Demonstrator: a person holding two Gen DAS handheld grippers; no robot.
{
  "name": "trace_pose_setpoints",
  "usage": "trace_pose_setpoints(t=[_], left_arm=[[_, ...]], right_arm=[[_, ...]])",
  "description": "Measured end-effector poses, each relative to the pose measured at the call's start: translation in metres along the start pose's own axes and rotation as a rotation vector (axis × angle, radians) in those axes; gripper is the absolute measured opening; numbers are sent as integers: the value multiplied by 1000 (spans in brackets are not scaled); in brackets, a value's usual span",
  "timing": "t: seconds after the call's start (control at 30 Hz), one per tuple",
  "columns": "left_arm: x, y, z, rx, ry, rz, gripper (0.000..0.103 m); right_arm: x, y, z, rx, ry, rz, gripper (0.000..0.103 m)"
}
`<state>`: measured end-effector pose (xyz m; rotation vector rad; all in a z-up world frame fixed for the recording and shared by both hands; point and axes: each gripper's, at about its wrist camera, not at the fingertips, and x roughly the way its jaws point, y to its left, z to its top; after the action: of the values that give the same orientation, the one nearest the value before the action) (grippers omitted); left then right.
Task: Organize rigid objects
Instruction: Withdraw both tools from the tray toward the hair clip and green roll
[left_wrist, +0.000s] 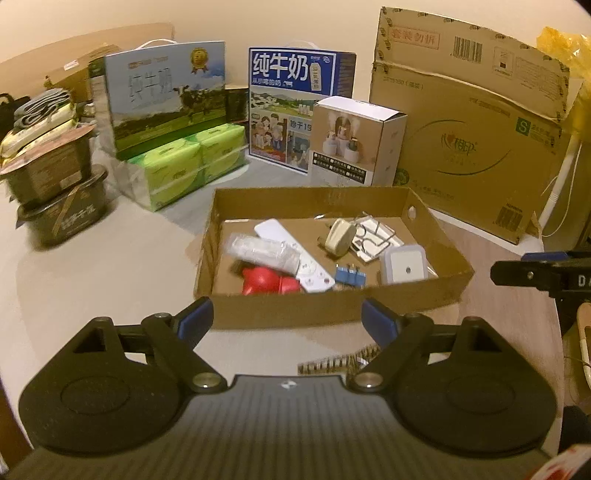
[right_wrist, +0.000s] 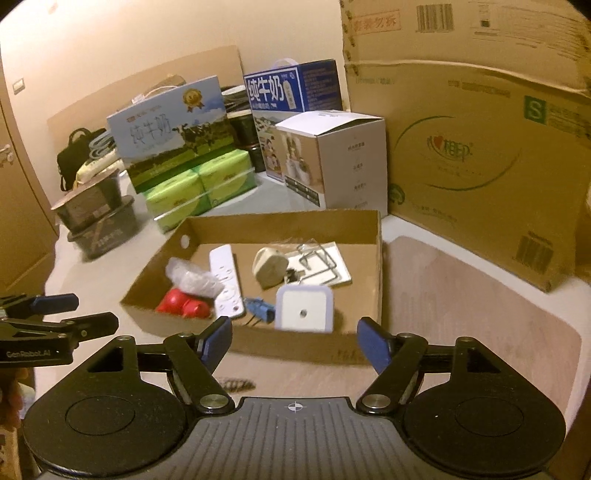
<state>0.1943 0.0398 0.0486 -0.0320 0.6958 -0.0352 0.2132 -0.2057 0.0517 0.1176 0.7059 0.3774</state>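
Observation:
A shallow cardboard tray stands on the table. In it lie a white remote, a red toy, a clear plastic bag, a beige plug, a blue connector, a white square device and a wire rack. My left gripper is open and empty before the tray's near wall. My right gripper is open and empty too. A strip of staples lies on the table near the grippers.
Behind the tray stand two milk cartons, green tissue packs, a white product box and a large cardboard box. Stacked dark bowls sit at the left. A pink mat lies to the right.

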Motion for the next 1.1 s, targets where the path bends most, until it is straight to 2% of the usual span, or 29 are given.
trace_pose_setpoints(t=[0.3, 0.63, 1.1], left_arm=[[-34, 2, -39, -57, -15, 41, 86], [-52, 5, -80, -94, 20, 57, 86], [-61, 7, -98, -118, 52, 48, 86]], right_arm=[[-29, 15, -49, -11, 13, -19, 76], [-43, 24, -98, -15, 63, -28, 76], [-48, 29, -117, -29, 80, -29, 76]])
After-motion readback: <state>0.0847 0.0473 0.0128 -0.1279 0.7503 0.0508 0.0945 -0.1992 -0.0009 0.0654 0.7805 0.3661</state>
